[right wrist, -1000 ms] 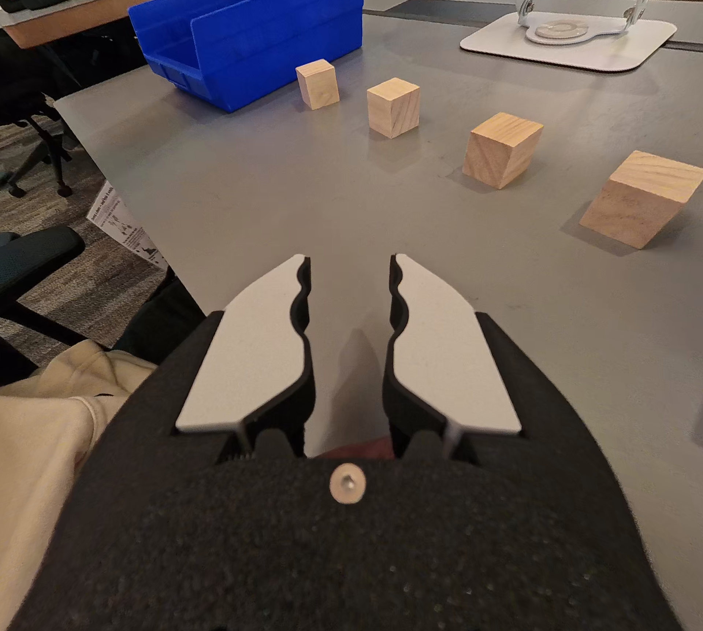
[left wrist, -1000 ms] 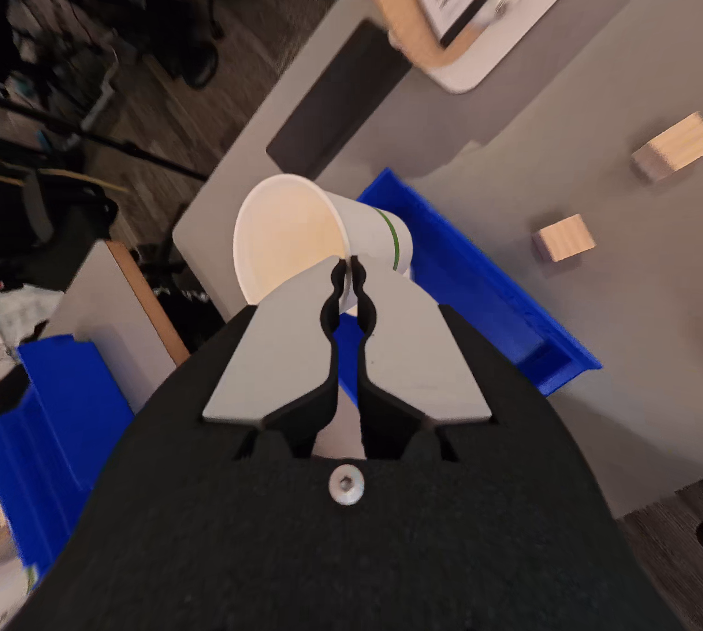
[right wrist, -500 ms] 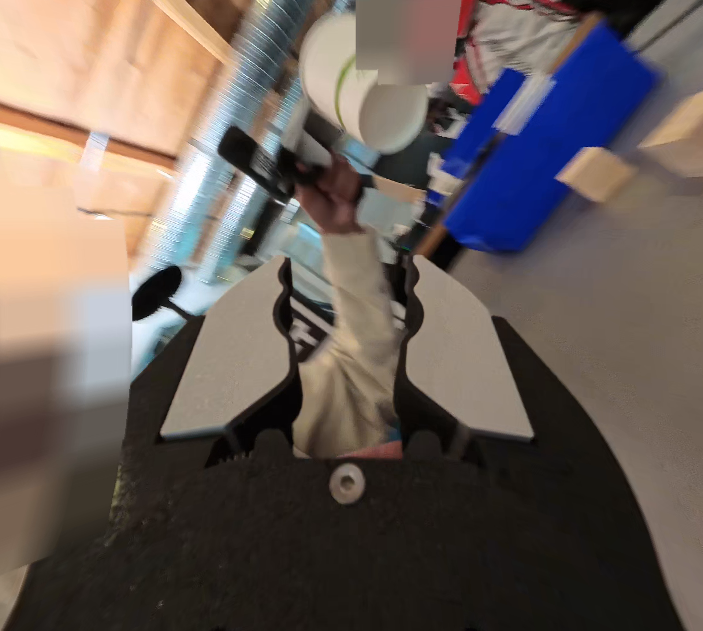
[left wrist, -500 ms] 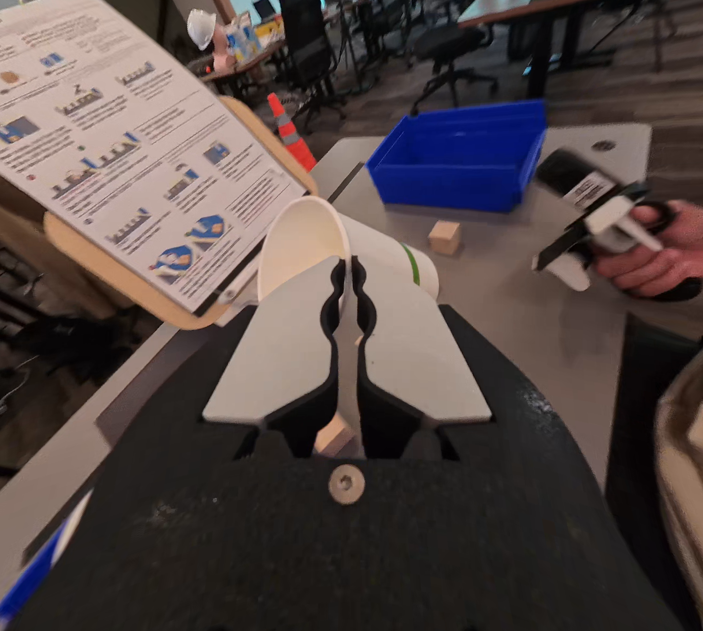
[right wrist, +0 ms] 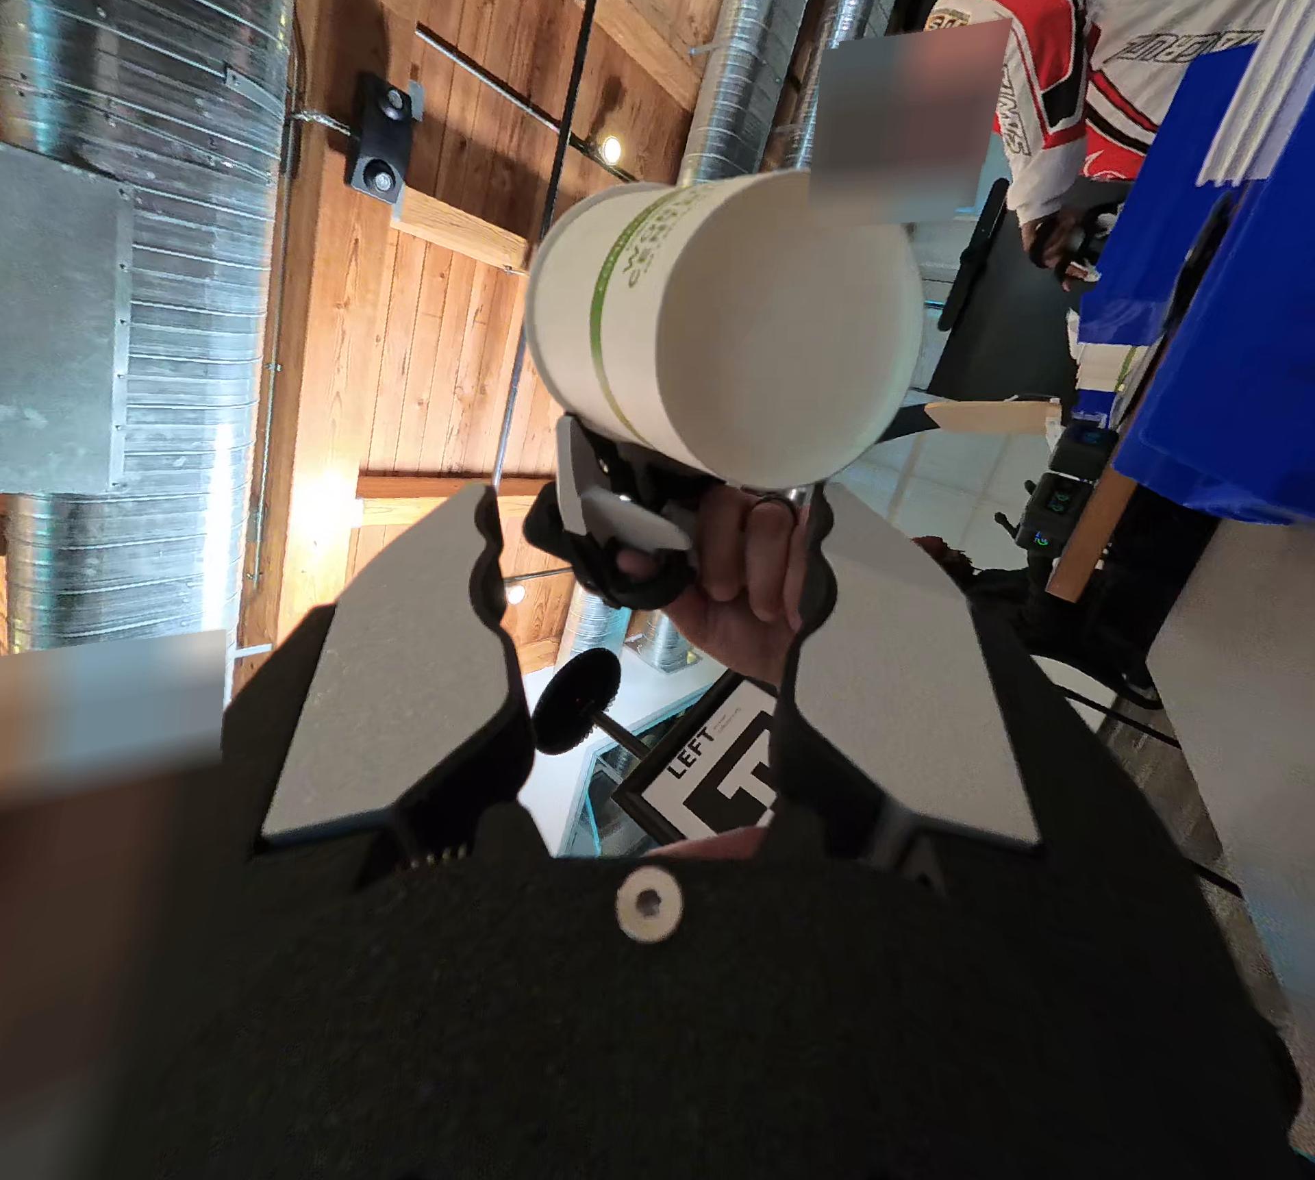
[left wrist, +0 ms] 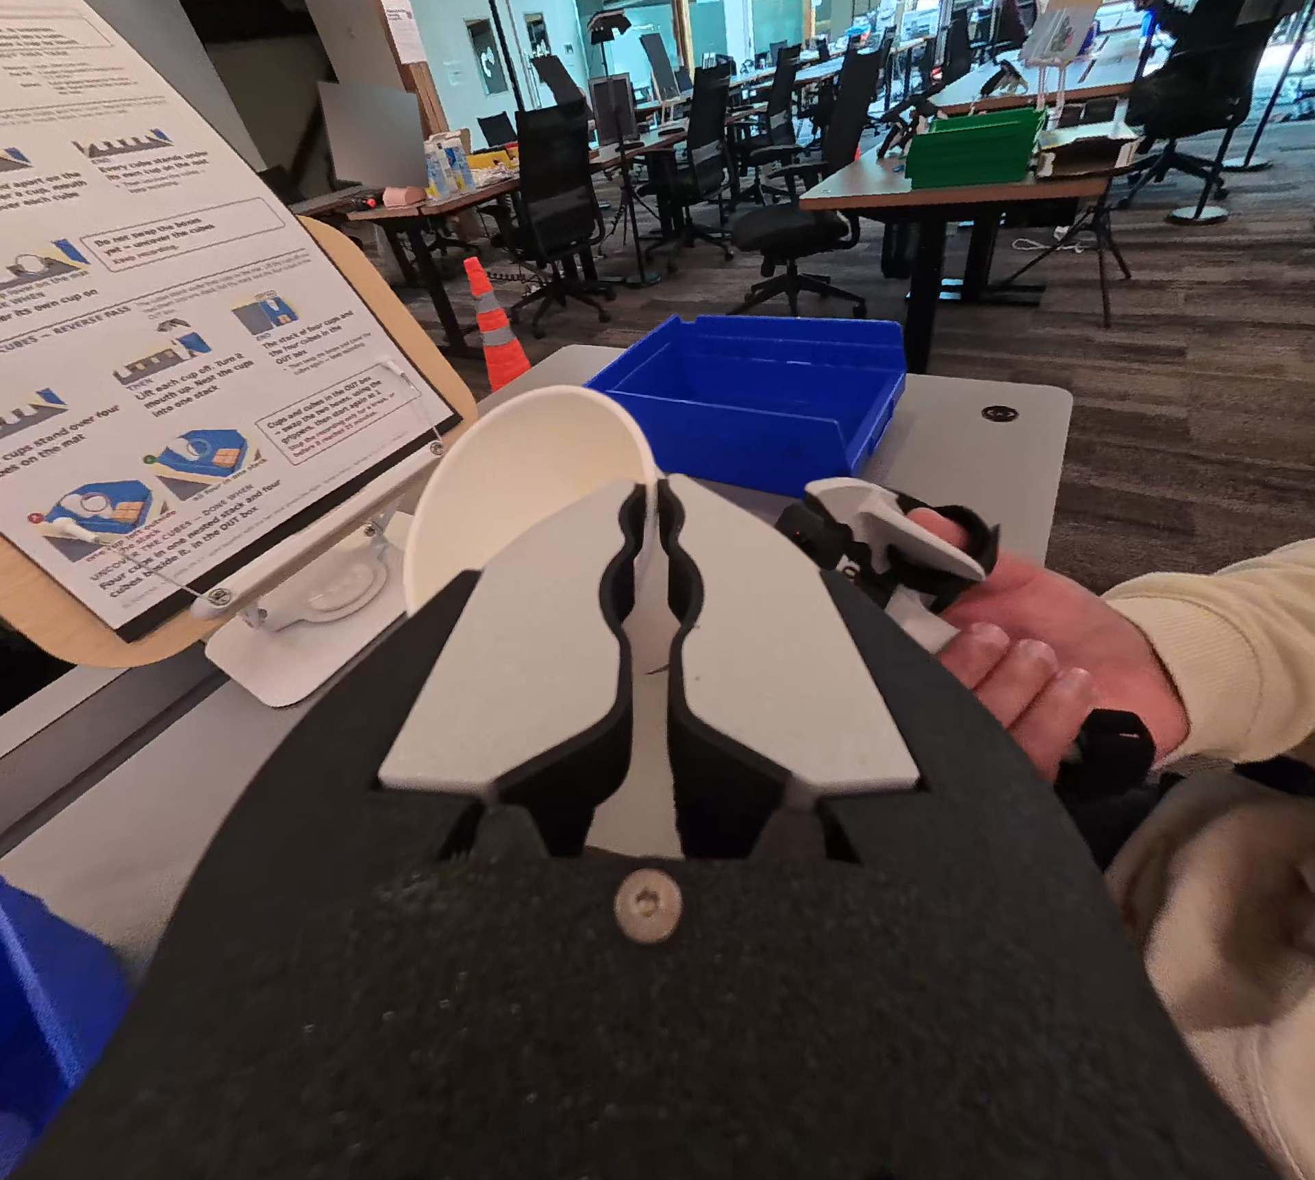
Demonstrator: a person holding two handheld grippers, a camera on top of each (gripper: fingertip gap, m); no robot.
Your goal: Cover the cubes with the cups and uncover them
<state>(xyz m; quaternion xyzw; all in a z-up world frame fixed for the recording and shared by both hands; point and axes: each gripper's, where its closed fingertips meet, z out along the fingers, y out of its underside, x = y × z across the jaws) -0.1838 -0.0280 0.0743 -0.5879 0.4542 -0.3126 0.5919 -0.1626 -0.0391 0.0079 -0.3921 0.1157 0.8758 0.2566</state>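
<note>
White green-striped cup (right wrist: 719, 327), tilted sideways, aloft

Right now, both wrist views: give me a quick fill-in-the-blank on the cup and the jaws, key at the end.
1. The left gripper has its jaws closed on the rim of a white paper ____.
2. The right gripper has its jaws ____ and holds nothing.
3. The band around the cup is ____.
4. The bin on the table beyond the cup is ____ in colour.

Missing words: cup; open; green; blue
</note>
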